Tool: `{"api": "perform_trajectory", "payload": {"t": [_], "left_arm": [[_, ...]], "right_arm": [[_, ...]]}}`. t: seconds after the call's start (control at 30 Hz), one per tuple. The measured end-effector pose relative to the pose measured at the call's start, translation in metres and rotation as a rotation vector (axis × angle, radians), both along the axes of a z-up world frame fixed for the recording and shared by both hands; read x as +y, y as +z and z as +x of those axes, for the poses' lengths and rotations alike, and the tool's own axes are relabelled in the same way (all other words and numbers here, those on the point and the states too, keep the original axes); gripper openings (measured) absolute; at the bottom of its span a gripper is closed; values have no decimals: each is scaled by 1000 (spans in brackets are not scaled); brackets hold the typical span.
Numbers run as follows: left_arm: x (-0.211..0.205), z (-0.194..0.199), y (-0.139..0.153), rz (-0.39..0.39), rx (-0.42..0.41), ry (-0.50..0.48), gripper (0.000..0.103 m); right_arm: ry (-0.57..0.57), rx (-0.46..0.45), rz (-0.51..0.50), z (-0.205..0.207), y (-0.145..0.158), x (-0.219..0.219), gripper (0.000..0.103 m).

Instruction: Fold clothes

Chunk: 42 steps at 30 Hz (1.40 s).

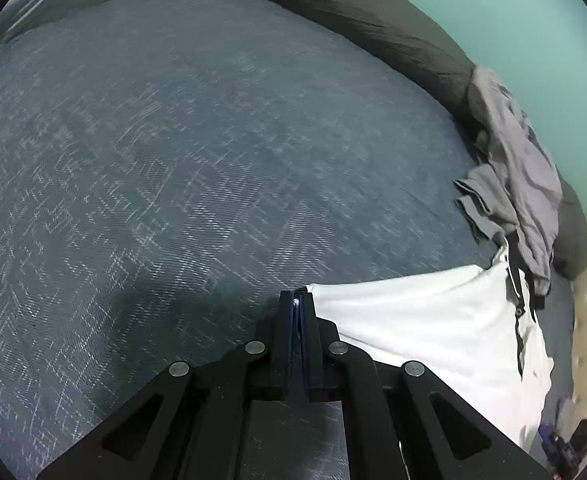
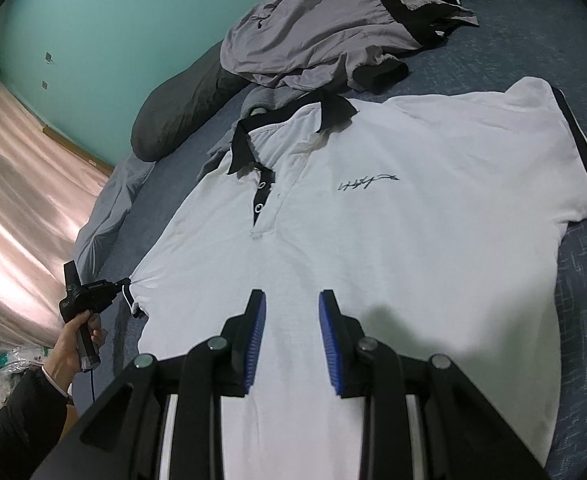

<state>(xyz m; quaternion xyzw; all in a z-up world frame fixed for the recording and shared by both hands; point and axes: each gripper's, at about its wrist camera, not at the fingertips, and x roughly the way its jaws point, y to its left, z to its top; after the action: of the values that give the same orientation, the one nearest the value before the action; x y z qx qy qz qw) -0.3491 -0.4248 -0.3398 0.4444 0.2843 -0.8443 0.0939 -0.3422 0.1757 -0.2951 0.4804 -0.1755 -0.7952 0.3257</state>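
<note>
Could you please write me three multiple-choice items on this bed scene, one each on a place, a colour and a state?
1. Where does the grey garment lie?
A. Past the collar of the white polo shirt
B. On the floor
C. Hanging on the wall

2. What colour is the collar?
A. Red
B. Black
C. Green

3. How is the left gripper?
A. Open, holding nothing
B. Shut on the white polo shirt's edge
C. Shut on the grey garment

Answers:
1. A, it is heaped on the bed just beyond the collar.
2. B, the collar shows black against the white cloth.
3. B, it is closed and pinches white fabric.
</note>
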Motion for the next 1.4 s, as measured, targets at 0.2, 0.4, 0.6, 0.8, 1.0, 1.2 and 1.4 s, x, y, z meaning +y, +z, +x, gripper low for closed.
{"api": "perform_trajectory", "payload": {"t": [0.2, 0.4, 0.6, 0.8, 1.0, 1.2, 1.4], "left_arm": [[-1, 0, 0, 13, -3, 8, 3], [3, 8, 14, 29, 14, -26, 12], [19, 31, 31, 80, 49, -60, 38], [70, 41, 27, 118, 32, -156, 40], [92, 45, 4, 132, -4, -165, 16], [99, 53, 6, 118, 10, -165, 2], [97, 66, 11, 113, 8, -137, 1]], "right_arm": [[-10, -11, 3, -1, -4, 7, 27], [-3, -18, -10, 5, -5, 8, 27], [-8, -36, -42, 22, -5, 15, 27], [-40, -52, -22, 42, -7, 27, 28], [-69, -49, -11, 63, -9, 41, 30], [-109, -41, -67, 82, -14, 61, 32], [-124, -59, -96, 87, -20, 71, 32]]}}
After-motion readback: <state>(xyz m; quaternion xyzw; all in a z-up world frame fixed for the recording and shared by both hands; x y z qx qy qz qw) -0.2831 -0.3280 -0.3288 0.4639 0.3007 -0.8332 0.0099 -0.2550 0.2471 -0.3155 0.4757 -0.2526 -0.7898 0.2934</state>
